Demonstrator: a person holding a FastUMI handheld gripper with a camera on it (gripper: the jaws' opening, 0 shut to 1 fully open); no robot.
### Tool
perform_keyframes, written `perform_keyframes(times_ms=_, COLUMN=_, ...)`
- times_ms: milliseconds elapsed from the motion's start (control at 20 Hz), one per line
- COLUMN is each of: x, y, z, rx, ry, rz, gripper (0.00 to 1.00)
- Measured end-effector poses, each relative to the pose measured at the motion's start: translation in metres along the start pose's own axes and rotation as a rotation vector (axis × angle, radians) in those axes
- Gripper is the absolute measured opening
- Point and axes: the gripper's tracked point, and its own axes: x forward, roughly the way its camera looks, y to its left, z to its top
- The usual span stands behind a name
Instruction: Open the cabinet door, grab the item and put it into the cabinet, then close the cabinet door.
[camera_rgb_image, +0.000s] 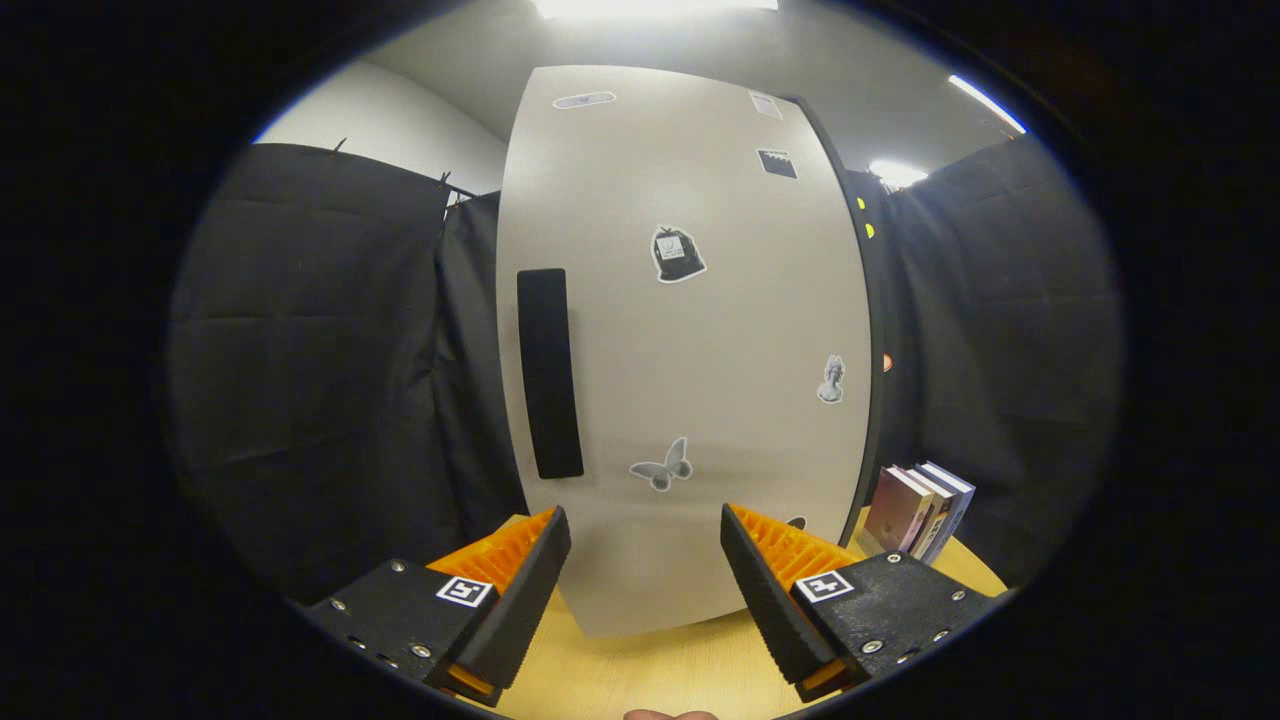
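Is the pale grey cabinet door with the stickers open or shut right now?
Shut, it seems: the pale grey cabinet door faces the gripper flat, no interior visible, black handle untouched. The jaws stand open, empty.

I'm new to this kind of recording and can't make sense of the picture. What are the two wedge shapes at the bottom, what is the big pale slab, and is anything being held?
The camera rides on a hand-held claw and looks forward along its two fingers; those are the wedges. They stand apart with nothing between them, so nothing is held. The pale slab just ahead is the cabinet door, shut as far as I can tell, with a dark upright handle to the left of the stickers dotted over the door. The cabinet stands on a wooden table. To the right of the cabinet, a few books stand upright on the table. Black cloth hangs behind.
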Motion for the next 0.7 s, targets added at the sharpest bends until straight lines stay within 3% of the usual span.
perform_keyframes(times_ms=700, x=-0.0032, y=-0.0037, z=0.0004, rx=-0.010, ry=-0.036, rz=-0.054, gripper=0.94)
